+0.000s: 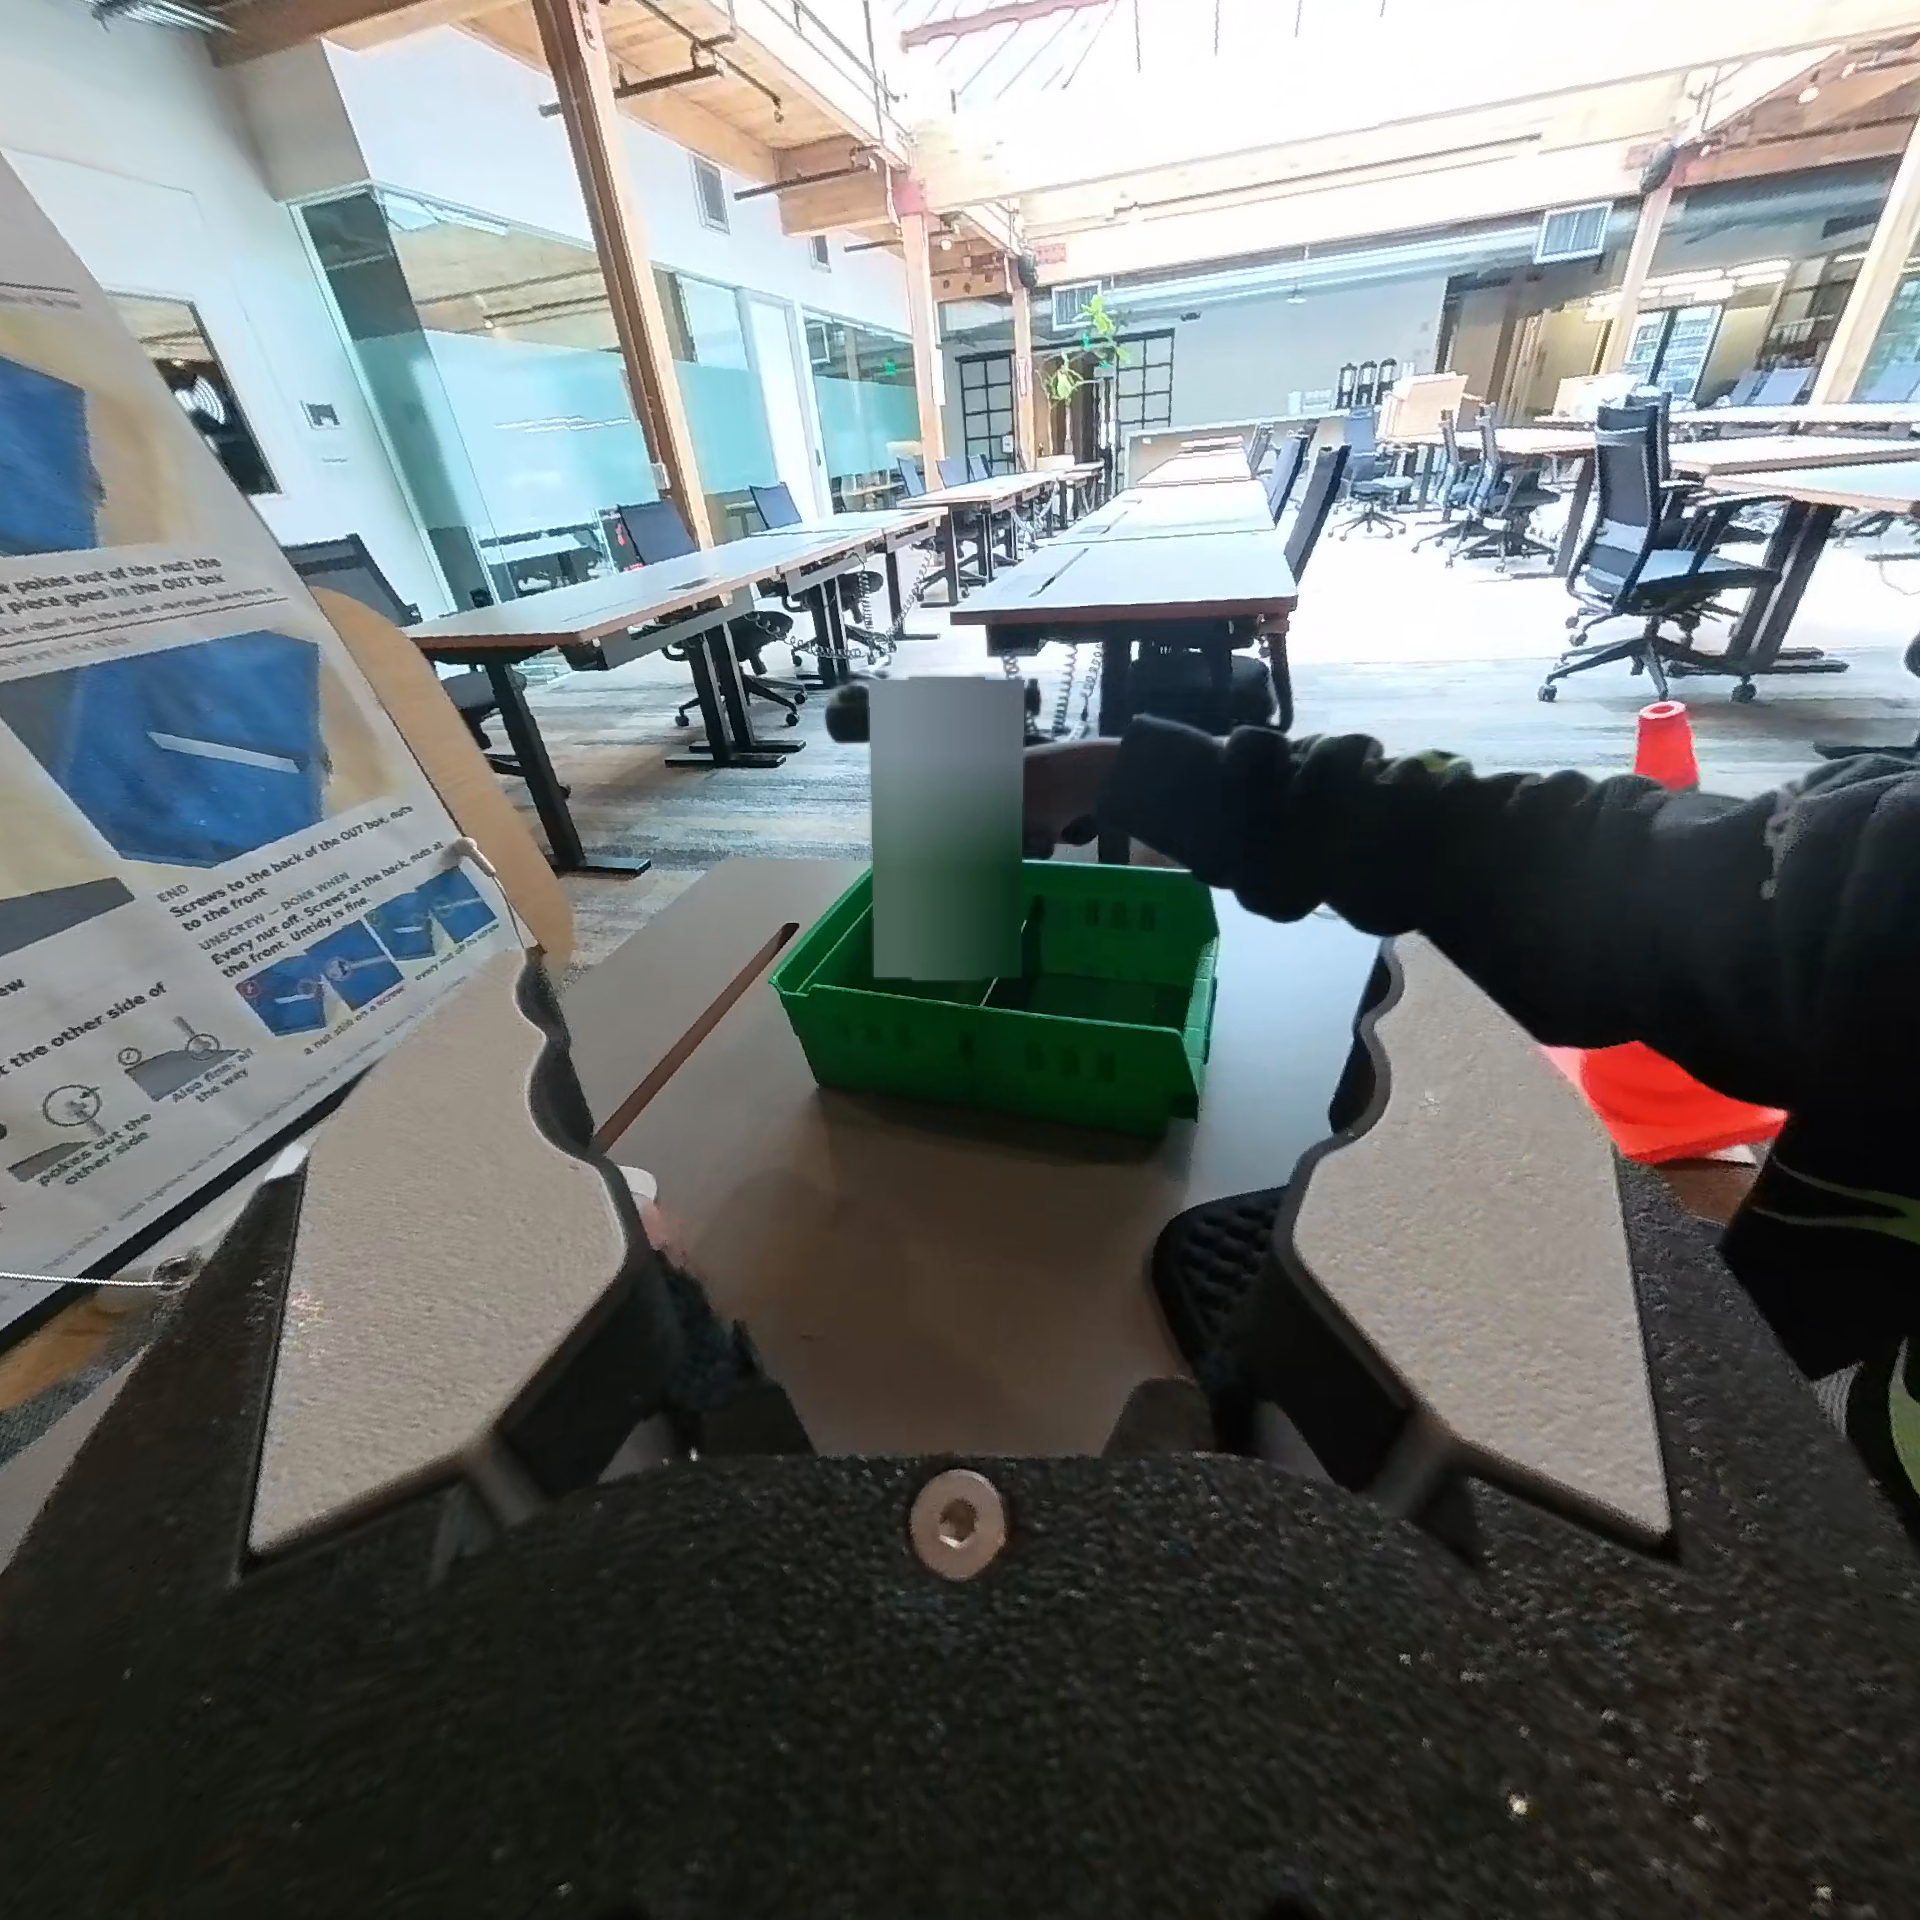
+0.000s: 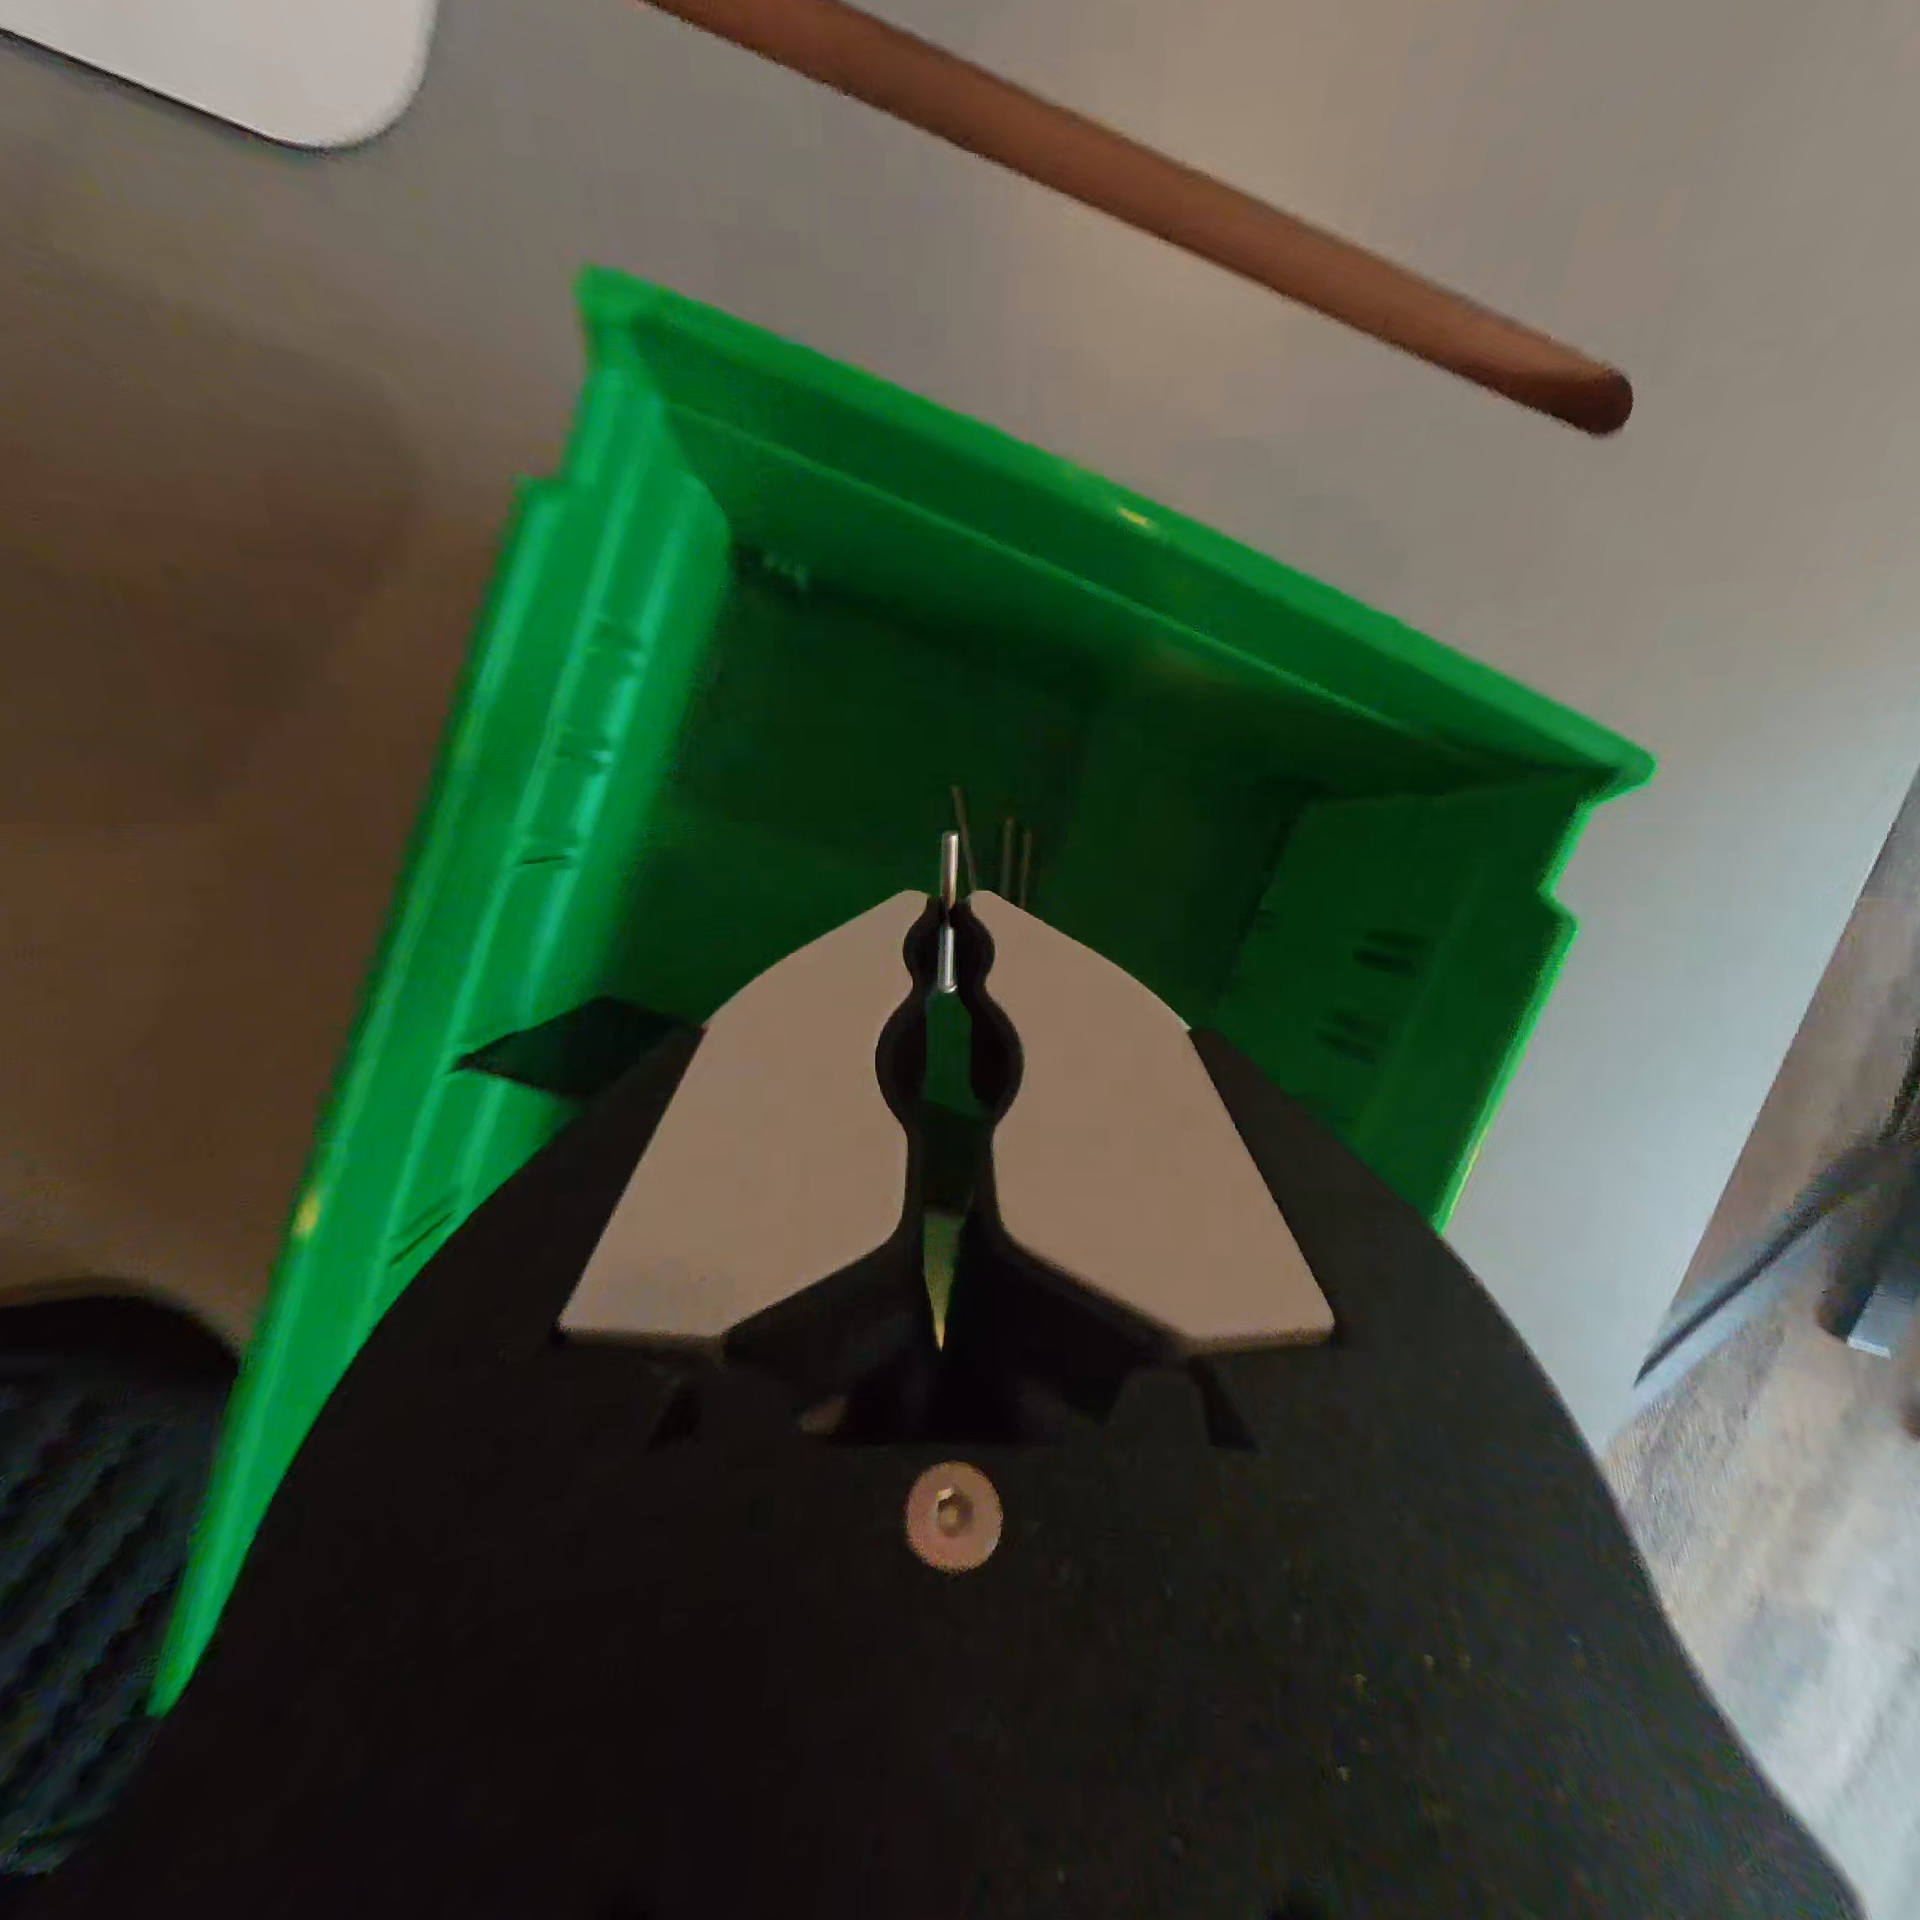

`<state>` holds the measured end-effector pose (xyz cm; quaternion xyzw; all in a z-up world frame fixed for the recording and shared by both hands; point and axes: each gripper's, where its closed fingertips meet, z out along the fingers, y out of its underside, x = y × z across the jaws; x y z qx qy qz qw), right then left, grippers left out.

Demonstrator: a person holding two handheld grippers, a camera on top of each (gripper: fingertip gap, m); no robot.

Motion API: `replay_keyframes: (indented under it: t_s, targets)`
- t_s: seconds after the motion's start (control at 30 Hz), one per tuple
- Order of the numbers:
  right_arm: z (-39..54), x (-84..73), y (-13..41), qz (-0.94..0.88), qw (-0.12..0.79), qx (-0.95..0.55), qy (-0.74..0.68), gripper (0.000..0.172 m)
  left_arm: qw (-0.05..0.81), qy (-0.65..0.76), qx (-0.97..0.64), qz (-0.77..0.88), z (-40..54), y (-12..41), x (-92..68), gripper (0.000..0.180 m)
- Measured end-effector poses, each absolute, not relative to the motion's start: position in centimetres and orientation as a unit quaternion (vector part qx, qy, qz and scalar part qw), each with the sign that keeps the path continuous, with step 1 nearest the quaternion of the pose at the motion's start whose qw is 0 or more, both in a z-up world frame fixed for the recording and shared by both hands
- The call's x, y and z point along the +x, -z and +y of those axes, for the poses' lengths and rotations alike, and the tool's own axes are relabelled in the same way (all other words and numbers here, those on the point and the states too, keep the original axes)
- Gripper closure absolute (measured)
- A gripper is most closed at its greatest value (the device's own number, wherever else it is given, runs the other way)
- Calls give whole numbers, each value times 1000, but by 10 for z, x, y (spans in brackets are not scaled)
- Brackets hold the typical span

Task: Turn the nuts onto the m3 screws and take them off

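Note:
In the right wrist view, my right gripper [image 2: 948, 902] is shut on a thin silver screw [image 2: 947, 862]. The screw sticks out past the fingertips and hangs over the inside of a green bin [image 2: 623, 727]. A few more thin screws [image 2: 1013, 844] lie on the bin floor just beyond. In the left wrist view, my left gripper [image 1: 961, 966] is wide open and empty, low over the table in front of the green bin [image 1: 997, 1049]. A person's dark sleeve [image 1: 1455, 862] reaches over the bin from the right. A blurred patch hides the right gripper there.
The bin stands on a dark grey table [image 1: 914, 1226] with a long brown slot [image 1: 696, 1023]. A printed instruction sheet [image 1: 187, 831] stands at the left. Orange cones [image 1: 1662, 1101] sit at the right. Office desks and chairs fill the room behind. Spacing between my two grippers at the tips: around 45 centimetres.

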<state>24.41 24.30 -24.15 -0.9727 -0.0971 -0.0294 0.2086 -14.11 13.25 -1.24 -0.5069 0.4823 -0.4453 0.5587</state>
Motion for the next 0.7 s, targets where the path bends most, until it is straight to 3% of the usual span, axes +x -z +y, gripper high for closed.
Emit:
replay_keyframes:
  t_s: [0.43,0.7]
  targets:
    - [242,290,322,-89,80,-989,83,170,553,431,-515,493,139,21,-141,42]
    - [244,289,338,-79,65,-992,68,170,556,426,-513,496,139,21,-143,44]
